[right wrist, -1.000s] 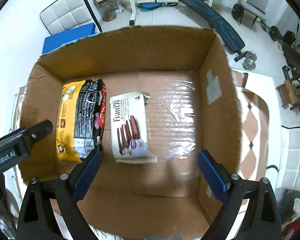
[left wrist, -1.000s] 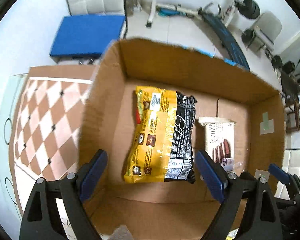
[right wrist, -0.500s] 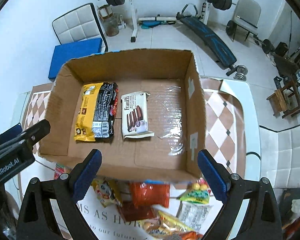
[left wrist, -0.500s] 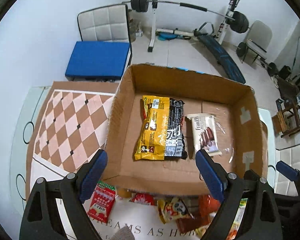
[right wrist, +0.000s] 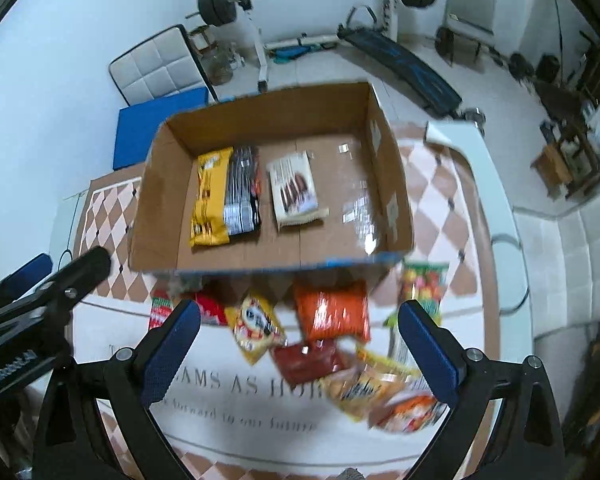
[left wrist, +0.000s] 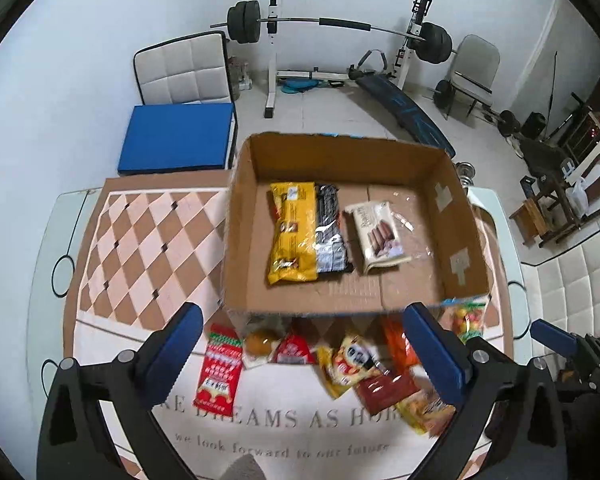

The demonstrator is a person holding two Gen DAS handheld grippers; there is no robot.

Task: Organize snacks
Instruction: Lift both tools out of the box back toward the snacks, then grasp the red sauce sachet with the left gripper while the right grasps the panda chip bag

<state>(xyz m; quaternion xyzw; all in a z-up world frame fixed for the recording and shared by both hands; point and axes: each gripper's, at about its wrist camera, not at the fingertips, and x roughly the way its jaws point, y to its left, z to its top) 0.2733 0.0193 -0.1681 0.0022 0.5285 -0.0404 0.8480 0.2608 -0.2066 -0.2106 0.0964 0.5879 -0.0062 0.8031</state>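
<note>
An open cardboard box (left wrist: 244,216) (right wrist: 156,184) stands on the table. Inside lie a yellow snack bag (left wrist: 292,232) (right wrist: 210,204), a black bag (left wrist: 330,236) (right wrist: 242,196) and a white biscuit pack (left wrist: 380,232) (right wrist: 294,192). In front of the box lies a heap of loose snacks: a red packet (left wrist: 218,368), an orange bag (right wrist: 332,312), a yellow packet (left wrist: 348,360) (right wrist: 256,326), a dark red packet (right wrist: 304,360) and a candy bag (right wrist: 422,284). My left gripper (left wrist: 308,348) and right gripper (right wrist: 300,348) are open and empty, above the heap.
A checkered mat (left wrist: 140,240) covers the table to the left of the box. White chairs (left wrist: 572,292) and a blue cushion (left wrist: 176,136) stand around the table. Gym gear fills the back of the room.
Both grippers have pulled back and up from inside the box. The loose snack heap in front of the box has come into view.
</note>
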